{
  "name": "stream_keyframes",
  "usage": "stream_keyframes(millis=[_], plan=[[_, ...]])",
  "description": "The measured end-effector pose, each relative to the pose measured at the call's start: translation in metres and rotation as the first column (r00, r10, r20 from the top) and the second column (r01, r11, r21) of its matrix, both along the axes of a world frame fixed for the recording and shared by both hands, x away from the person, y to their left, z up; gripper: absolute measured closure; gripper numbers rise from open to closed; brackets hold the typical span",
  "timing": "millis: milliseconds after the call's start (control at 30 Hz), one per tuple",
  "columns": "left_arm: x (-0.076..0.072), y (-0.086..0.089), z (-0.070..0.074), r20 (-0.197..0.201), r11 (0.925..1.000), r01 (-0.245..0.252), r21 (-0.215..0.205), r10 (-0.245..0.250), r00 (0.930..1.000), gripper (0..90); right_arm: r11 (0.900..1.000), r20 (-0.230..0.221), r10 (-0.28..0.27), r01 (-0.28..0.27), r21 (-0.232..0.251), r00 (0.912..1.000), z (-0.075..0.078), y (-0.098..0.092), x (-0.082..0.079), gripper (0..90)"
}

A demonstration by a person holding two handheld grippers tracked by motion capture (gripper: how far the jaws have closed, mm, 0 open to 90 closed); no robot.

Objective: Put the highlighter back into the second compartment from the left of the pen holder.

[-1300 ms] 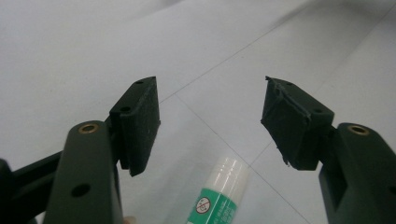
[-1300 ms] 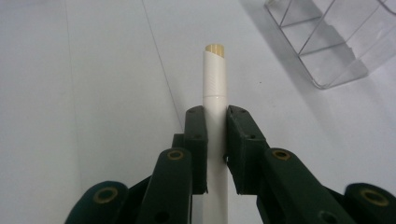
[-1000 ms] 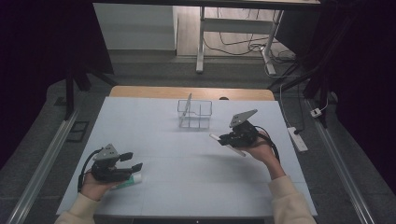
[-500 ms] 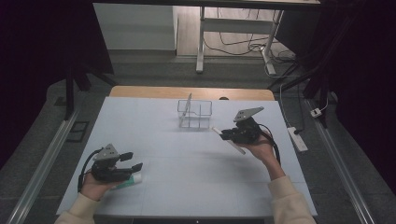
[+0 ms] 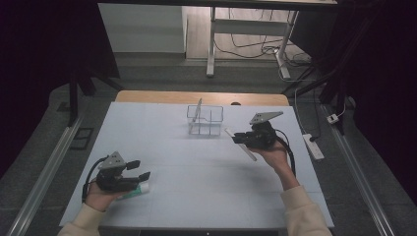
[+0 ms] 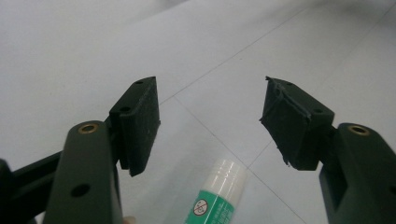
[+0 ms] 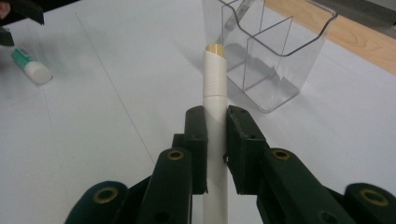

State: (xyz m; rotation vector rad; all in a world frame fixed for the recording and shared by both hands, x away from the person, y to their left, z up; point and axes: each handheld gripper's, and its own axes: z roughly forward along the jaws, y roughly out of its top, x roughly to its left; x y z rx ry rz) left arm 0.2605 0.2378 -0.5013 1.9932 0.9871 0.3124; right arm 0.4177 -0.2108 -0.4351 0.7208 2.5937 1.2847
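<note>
My right gripper (image 7: 215,126) is shut on a long white pen-like stick (image 7: 215,93) with a tan tip, held above the table. In the high view that gripper (image 5: 237,138) hovers just right of a clear plastic divided holder (image 5: 205,120), and the white stick (image 5: 242,145) slants down toward the person. One slim pen leans in the holder (image 7: 266,51). My left gripper (image 6: 210,126) stands open over a green and white glue stick (image 6: 217,196) lying on the table. The high view puts this gripper (image 5: 139,169) at the front left, with the glue stick (image 5: 136,190) under it.
A white mat (image 5: 196,167) covers the table, with a strip of wood (image 5: 147,96) at its far edge. Beyond it stand desk legs and cables on the floor. A power strip (image 5: 313,146) lies off the table's right side.
The right gripper has drifted slightly up and to the right with the white stick. The left hand has kept still.
</note>
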Motion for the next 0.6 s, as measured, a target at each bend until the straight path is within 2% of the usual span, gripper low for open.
stream_keyframes(millis=[400,600], plan=[[0.0004,-0.0004,0.0000,-0.003,1.0000,0.000,-0.003,0.000,1.0000,36.5,0.994,0.050,-0.078,0.074,0.085,0.9957,0.0089,-0.0010,-0.0040,77.8],[0.0013,0.0006,0.0014,0.001,0.9999,-0.005,-0.011,0.005,1.0000,36.5,0.989,0.083,-0.110,0.100,0.109,0.9905,0.0085,0.0072,-0.0022,77.7]])
